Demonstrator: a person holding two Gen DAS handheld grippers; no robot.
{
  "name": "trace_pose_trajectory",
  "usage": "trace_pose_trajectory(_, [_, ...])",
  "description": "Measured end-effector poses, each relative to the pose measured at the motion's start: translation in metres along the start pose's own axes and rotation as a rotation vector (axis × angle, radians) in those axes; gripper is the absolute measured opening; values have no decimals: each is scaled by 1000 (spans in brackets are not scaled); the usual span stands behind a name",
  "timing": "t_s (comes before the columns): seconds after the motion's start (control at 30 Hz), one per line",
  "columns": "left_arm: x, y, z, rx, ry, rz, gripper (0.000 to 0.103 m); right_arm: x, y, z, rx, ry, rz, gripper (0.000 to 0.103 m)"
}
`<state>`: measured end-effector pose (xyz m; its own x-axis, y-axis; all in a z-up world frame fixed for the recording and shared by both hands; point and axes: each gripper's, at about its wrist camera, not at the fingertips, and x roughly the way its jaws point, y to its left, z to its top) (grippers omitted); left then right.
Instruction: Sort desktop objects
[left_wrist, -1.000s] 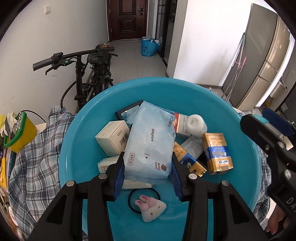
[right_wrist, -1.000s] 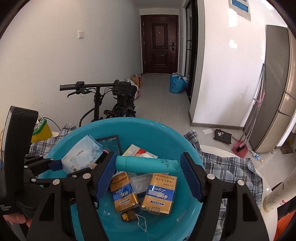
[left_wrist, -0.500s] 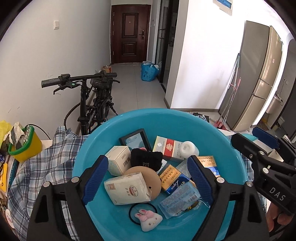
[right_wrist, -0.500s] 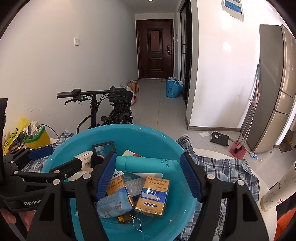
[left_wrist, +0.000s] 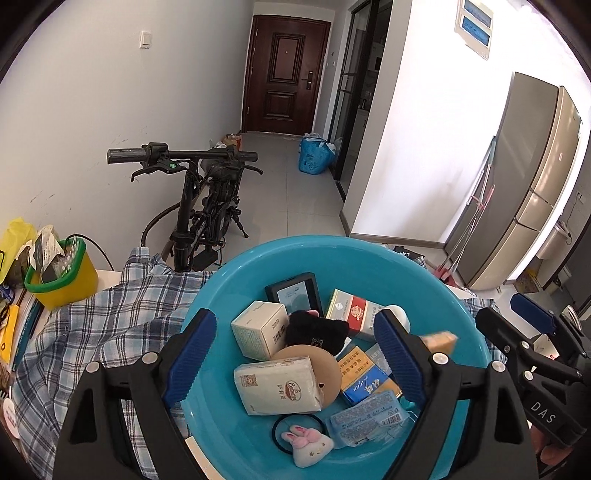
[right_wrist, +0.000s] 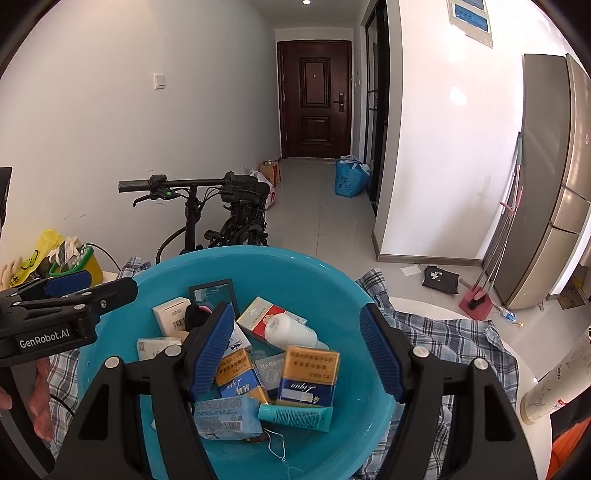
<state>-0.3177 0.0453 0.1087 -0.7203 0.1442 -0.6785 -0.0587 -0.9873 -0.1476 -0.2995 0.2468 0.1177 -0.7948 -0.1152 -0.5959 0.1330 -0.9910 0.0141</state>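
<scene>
You see a big blue bowl (left_wrist: 236, 273) full of small things all piled up. A white tissue pack (left_wrist: 277, 384) lies in front of a white box (left_wrist: 260, 328), with a black fuzzy thing (left_wrist: 316, 330), a red and white pack (left_wrist: 351, 314) and a small mirror (left_wrist: 297, 293) behind. A teal tube (right_wrist: 295, 416) lies flat in front of two yellow and blue packs (right_wrist: 308, 376), a white bottle (right_wrist: 290, 331) lies on its side behind them, and a bunny clip (left_wrist: 308, 445) sits at the near edge.

Tube (right_wrist: 294, 416) lies in basin (right_wrist: 343, 284), before two packs (right_wrist: 308, 374).

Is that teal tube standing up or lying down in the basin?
Lying down. The teal tube rests on its side on the blue basin's floor, just below a gold and blue box.
</scene>
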Motion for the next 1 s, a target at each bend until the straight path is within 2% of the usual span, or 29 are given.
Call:
trace_pose_trajectory(0.27, [0,-3,-1,10,0,1,89,-1,0,1,5,-13,-6,71])
trace_pose_trajectory(0.43, [-6,-8,-1,21,-32,13,89,-2,-3,1,7,-29,-24,85])
trace_pose_trajectory(0.57, [-13,-11,-1,40,-79,-1,89,-4,-4,2,5,-47,-65,103])
trace_pose_trajectory(0.6, [-15,-12,-1,49,-90,-10,89,-5,-4,3,0,-48,-86,103])
trace_pose_trajectory(0.77, [-31,-16,-1,66,-210,-14,89,-11,-9,4,7,-73,-132,103])
trace_pose_trajectory(0.83, [-40,-15,-1,50,-261,-10,93,-16,-14,5,33,-101,-124,103])
trace_pose_trajectory(0.87, [-44,-15,-1,43,-285,-16,103,-20,-16,6,45,-119,-117,103])
trace_pose_trajectory(0.93, [-54,-13,-2,37,-345,-31,103,-27,-18,7,61,-143,-110,103])
trace_pose_trajectory(1.0, [-62,-16,-3,52,-389,-10,103,-33,-19,8,68,-167,-105,103])
